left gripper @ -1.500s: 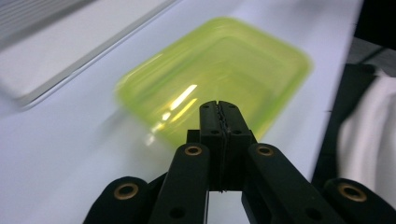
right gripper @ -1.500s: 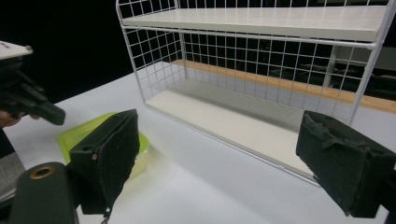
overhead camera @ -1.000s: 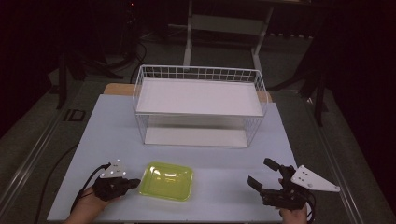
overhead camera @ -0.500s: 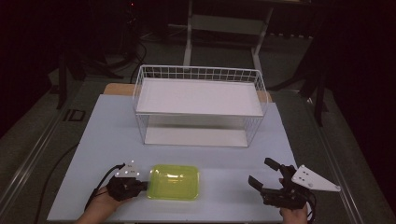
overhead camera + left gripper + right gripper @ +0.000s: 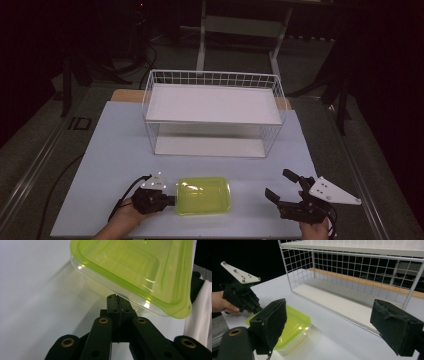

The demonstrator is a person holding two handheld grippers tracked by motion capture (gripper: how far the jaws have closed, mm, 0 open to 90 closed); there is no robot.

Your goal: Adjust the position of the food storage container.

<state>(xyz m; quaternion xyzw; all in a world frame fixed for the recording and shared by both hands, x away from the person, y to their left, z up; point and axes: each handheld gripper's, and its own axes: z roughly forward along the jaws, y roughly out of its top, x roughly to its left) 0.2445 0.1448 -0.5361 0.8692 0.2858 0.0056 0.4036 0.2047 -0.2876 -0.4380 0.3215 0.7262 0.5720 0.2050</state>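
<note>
A yellow-green lidded plastic container [image 5: 203, 196] lies flat on the white table near its front edge. My left gripper [image 5: 171, 201] is at the container's left side, and a hand holds it. In the left gripper view the container [image 5: 140, 270] looms just past the jaw tips, and the left gripper [image 5: 116, 297] is shut, pinching the rim's lower edge. My right gripper [image 5: 278, 183] stands open to the right of the container, a short gap away, holding nothing. In the right gripper view its pads [image 5: 272, 322] stand wide apart, with the container [image 5: 294, 325] between them farther off.
A white wire basket shelf [image 5: 212, 107] with a solid white top and a lower board stands at the middle back of the table [image 5: 115, 145]. The table's front edge runs just below both hands. Dark floor and stand legs surround the table.
My left gripper has moved right with the container, which has turned from tilted to square with the table edge. The right gripper has stayed put and open.
</note>
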